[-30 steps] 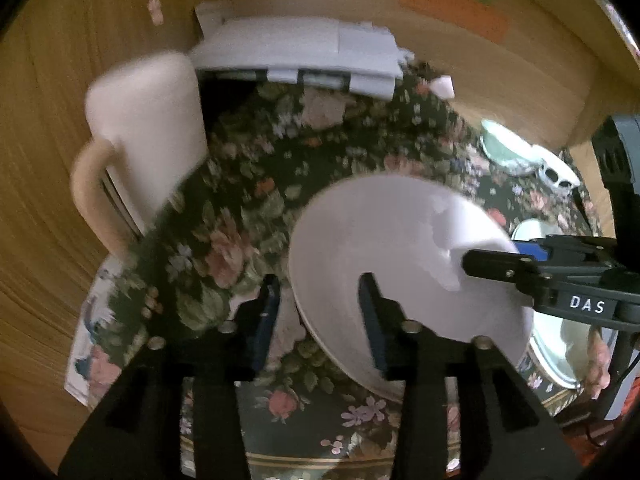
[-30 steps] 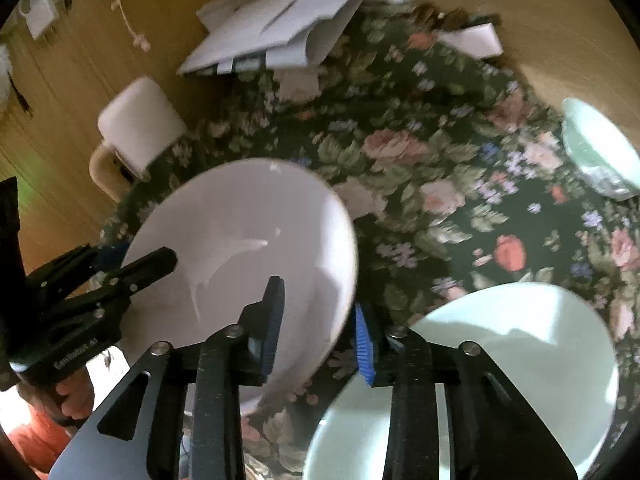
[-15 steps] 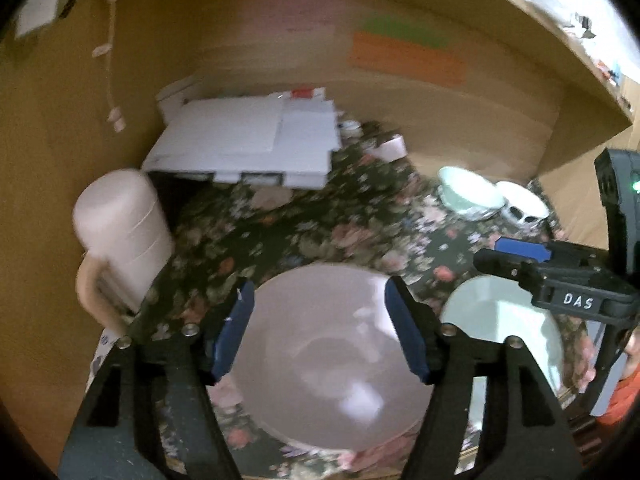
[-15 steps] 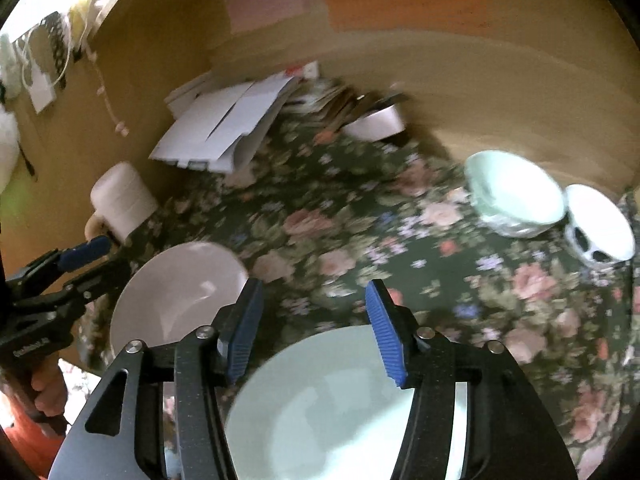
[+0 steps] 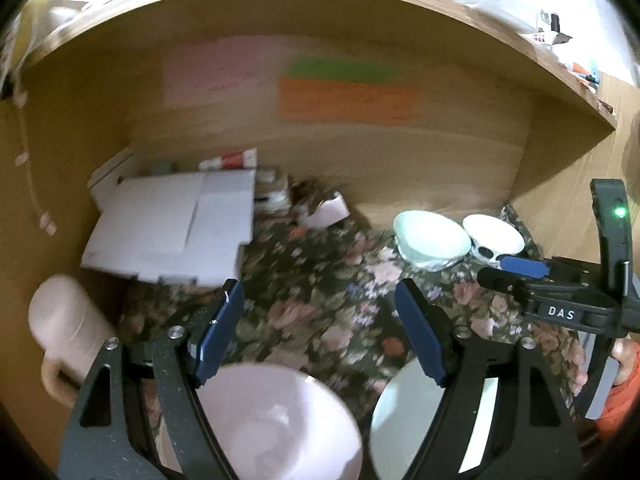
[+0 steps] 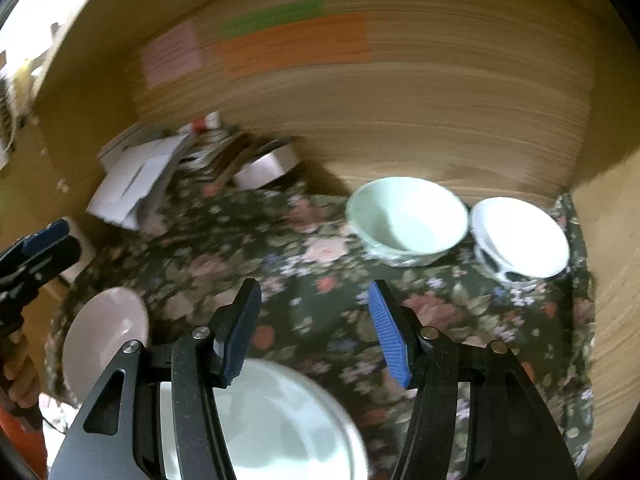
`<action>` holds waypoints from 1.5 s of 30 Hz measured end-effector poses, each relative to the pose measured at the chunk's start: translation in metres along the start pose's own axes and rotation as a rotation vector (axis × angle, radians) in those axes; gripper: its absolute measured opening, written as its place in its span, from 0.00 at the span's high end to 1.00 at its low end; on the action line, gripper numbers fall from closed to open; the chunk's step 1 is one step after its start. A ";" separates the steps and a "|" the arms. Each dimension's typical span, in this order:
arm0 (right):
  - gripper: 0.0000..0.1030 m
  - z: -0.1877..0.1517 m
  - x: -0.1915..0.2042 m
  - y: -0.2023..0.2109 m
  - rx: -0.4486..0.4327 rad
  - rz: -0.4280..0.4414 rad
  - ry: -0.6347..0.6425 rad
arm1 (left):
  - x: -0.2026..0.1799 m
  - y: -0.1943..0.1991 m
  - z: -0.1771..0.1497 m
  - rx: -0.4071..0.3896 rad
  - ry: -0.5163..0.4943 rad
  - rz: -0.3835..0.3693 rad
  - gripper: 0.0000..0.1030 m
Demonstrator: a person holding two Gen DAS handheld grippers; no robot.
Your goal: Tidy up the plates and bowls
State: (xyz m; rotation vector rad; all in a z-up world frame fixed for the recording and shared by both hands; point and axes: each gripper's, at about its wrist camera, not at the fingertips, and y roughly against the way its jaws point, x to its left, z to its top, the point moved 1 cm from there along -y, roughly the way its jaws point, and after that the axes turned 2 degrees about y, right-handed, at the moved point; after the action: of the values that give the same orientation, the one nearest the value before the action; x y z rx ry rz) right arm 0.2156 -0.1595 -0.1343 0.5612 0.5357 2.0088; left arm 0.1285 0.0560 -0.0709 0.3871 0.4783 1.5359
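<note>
A pink plate lies on the floral cloth below my left gripper, which is open and empty above it. The plate also shows in the right wrist view. A pale green plate lies under my right gripper, which is open and empty; it also shows in the left wrist view. A pale green bowl and a white bowl with dark spots stand side by side at the back right. The right gripper appears at the right of the left wrist view.
A floral cloth covers the desk inside a wooden alcove. White papers and boxes are stacked at the back left. A pink mug stands at the left edge. A tape roll lies near the back wall.
Both grippers opened, let go of the pink plate and pulled back and up. The view now tilts up toward the back wall.
</note>
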 end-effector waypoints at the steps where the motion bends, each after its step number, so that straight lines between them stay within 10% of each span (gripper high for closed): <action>1: 0.49 0.002 -0.006 -0.002 0.000 -0.006 -0.009 | -0.004 -0.005 0.004 0.000 -0.007 0.001 0.24; 15: 0.49 0.014 -0.073 -0.063 0.058 -0.120 -0.123 | -0.037 -0.091 0.035 0.067 -0.062 0.009 0.24; 38: 0.58 0.014 -0.116 -0.133 0.177 -0.053 -0.260 | -0.049 -0.176 0.018 0.269 -0.060 -0.020 0.24; 45: 0.77 0.017 -0.108 -0.141 0.205 -0.067 -0.155 | -0.045 -0.183 0.013 0.293 -0.034 -0.019 0.24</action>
State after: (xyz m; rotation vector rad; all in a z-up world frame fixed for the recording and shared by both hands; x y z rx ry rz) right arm 0.3697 -0.1876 -0.2205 0.8060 0.6604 1.8410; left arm 0.2923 0.0111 -0.1535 0.6317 0.6816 1.4410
